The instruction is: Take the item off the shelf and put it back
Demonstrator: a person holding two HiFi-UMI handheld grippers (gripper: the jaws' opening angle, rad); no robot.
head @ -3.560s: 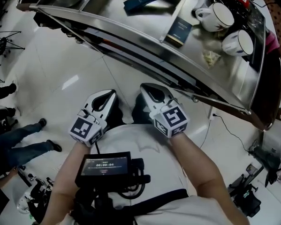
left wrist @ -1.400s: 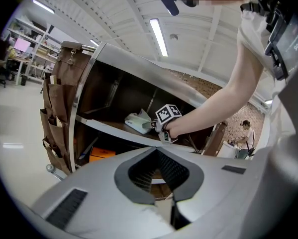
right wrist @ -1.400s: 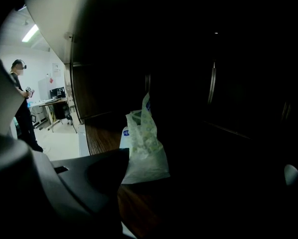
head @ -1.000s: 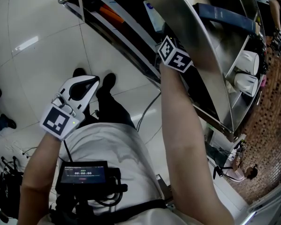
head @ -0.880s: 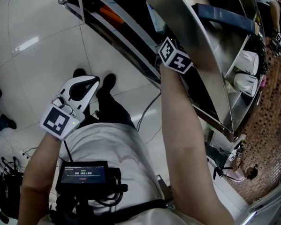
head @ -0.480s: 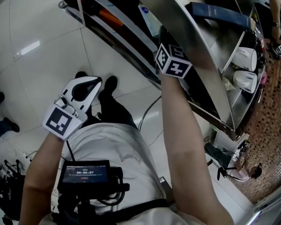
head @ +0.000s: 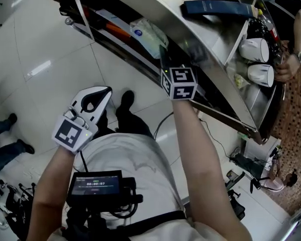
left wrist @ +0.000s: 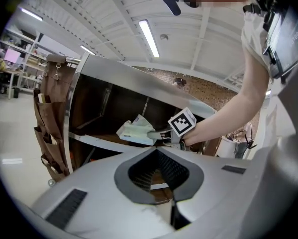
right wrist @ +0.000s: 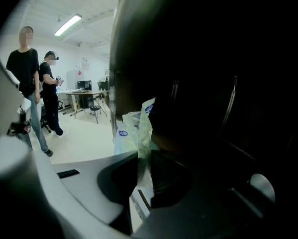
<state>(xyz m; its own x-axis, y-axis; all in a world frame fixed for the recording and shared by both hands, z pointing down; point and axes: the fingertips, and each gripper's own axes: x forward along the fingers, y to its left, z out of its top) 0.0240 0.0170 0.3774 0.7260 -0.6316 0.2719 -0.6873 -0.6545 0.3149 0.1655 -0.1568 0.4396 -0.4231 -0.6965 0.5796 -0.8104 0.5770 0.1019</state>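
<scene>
**Near:** the left hand-held gripper (head: 96,95), clenched on nothing, is idle beside the person's body.

**Middle:** the right hand-held gripper (right wrist: 140,166), whose jaws have just been closing, grasps the packet (right wrist: 135,128) by 1 thin edge. The packet is at the mouth of the lower tier of the shelf (head: 218,67). Whether it is clear of the board cannot be told.

**Handling:** draw the packet out level and slowly, below the steel rim, because soft film held at an edge may slip or snag.

**Far:** 2 mugs (head: 254,49) lie on the top tier.
</scene>
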